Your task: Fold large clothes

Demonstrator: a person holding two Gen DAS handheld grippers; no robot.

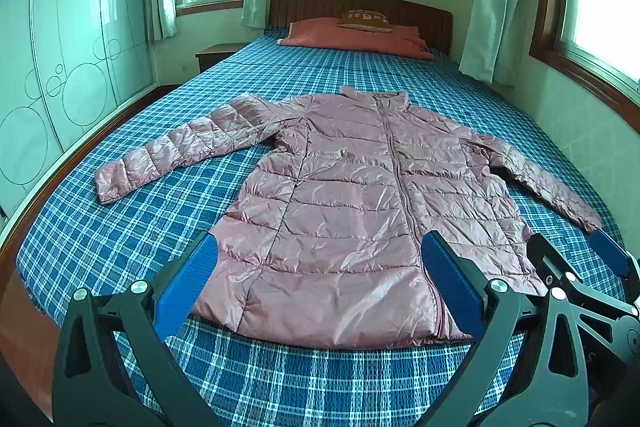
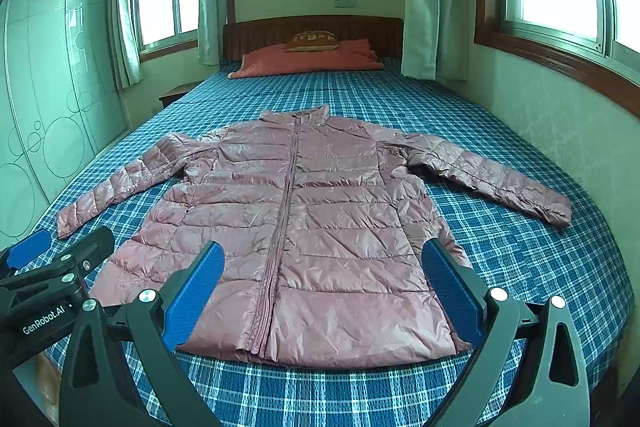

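**Jacket laid flat, both grippers open — fold not yet begun**

The bed (image 1: pixel 120 227), under a blue plaid cover, fills the room between a glass-fronted wardrobe (image 1: pixel 60 75) on the left and a windowed wall on the right. At its head lie a red pillow (image 2: pixel 308 61) and a small brown cushion (image 2: pixel 312 41), well apart from the work.

The pink quilted jacket (image 1: pixel 340 195) lies face up in the middle of the bed, zipped, collar toward the headboard, hem nearest me, both sleeves spread outward and down.

My left gripper (image 1: pixel 320 283) hangs over the hem with its blue pads wide apart, holding nothing. My right gripper (image 2: pixel 324 283) stands the same — spread wide, empty, over the right half of the hem.

Judgement: the first step is a sleeve fold. I should pinch each cuff (image 2: pixel 556 213) through the full padded layer, lift little, and lay the sleeve across the chest along a shoulder line. The shell looks slick and puffy, so a shallow bite may slip.

Obstructions: none on the jacket. The right sleeve runs close to the wall-side edge of the bed, leaving less room for approach there. The two grippers sit near each other.
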